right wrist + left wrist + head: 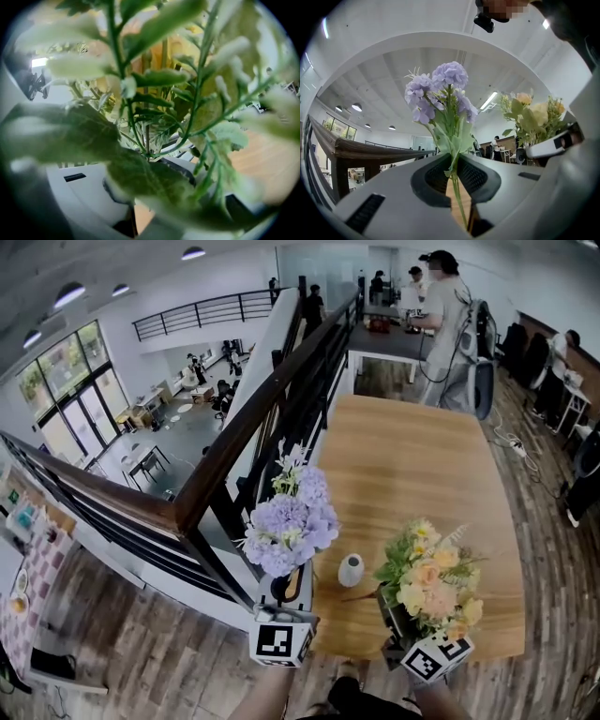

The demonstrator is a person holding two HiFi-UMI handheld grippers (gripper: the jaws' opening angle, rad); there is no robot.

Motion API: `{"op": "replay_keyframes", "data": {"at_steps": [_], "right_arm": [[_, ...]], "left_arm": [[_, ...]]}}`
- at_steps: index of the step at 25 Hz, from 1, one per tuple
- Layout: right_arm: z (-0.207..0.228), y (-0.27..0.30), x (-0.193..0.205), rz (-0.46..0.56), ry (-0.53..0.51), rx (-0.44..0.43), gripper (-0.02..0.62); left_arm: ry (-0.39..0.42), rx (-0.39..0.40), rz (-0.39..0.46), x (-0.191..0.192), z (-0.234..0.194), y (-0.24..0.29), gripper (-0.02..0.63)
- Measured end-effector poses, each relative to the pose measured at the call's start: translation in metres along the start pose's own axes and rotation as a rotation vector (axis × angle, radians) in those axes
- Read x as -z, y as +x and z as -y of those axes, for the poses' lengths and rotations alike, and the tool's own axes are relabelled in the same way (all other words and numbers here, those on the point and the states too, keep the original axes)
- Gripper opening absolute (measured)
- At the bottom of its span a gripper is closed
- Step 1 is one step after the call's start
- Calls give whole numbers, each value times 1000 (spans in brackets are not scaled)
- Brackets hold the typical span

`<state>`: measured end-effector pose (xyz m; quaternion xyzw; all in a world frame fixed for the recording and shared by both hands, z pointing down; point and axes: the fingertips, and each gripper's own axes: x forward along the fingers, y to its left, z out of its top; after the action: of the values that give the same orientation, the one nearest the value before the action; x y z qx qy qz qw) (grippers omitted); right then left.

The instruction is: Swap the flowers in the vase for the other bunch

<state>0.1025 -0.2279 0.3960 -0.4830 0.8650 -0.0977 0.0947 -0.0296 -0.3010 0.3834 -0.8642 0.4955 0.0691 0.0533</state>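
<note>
A small white vase (351, 570) stands empty near the front edge of the wooden table (412, 456). My left gripper (286, 592) is shut on the stems of the purple bunch (289, 518), held upright just left of the vase at the table's left edge. In the left gripper view the purple bunch (440, 93) rises from between the shut jaws. My right gripper (398, 620) is shut on the yellow and peach bunch (433, 579), to the right of the vase. Its leaves (140, 140) fill the right gripper view and hide the jaws.
A dark railing (253, 427) runs along the table's left side, with a drop to a lower floor beyond it. A person (448, 324) stands past the table's far end beside another table (389, 341). Chairs and cables lie along the right wall.
</note>
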Motion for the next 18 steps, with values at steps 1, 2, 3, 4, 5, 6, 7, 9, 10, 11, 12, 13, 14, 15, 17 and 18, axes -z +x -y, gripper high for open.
{"op": "replay_keyframes", "data": {"at_steps": [1, 2, 3, 4, 5, 6, 7, 9, 10, 11, 12, 13, 14, 15, 17, 18], "right_arm": [[1, 2, -5, 6, -4, -5, 55], [3, 5, -9, 12, -8, -9, 55], [4, 8, -13, 16, -14, -13, 55], [6, 12, -16, 20, -21, -16, 55], [8, 15, -19, 22, -28, -18, 55], [10, 18, -21, 22, -35, -19, 55], [12, 20, -24, 22, -42, -19, 55], [16, 25, -28, 21, -53, -19, 55], [18, 27, -30, 22, -56, -19, 55], [20, 30, -31, 25, -60, -19, 55], [22, 32, -32, 28, -64, -20, 55], [24, 35, -33, 30, -71, -20, 55], [26, 38, -34, 30, -80, -21, 55], [28, 41, -36, 29, -90, -21, 55], [32, 47, -40, 24, -111, -23, 55], [34, 49, -41, 21, -122, -22, 55]], "left_arm": [[5, -2, -3, 1, 0, 0, 38], [11, -4, -5, 2, 0, 0, 38], [14, -4, -6, 2, -1, 0, 38], [16, -4, -7, 3, -2, 1, 38], [14, -6, -9, 4, -3, 1, 38], [9, -9, -12, 4, -4, 1, 38], [2, -13, -16, 5, -4, 1, 38], [-7, -19, -24, 8, -5, 0, 38], [-6, -20, -26, 9, -6, 0, 38], [-4, -21, -27, 11, -7, -1, 38], [-4, -23, -29, 13, -8, -1, 38], [-6, -26, -30, 15, -8, 0, 38], [-7, -30, -32, 16, -9, 0, 38], [-9, -33, -34, 17, -11, 1, 38], [-11, -39, -37, 18, -12, 2, 38], [-12, -41, -38, 19, -12, 2, 38]]}}
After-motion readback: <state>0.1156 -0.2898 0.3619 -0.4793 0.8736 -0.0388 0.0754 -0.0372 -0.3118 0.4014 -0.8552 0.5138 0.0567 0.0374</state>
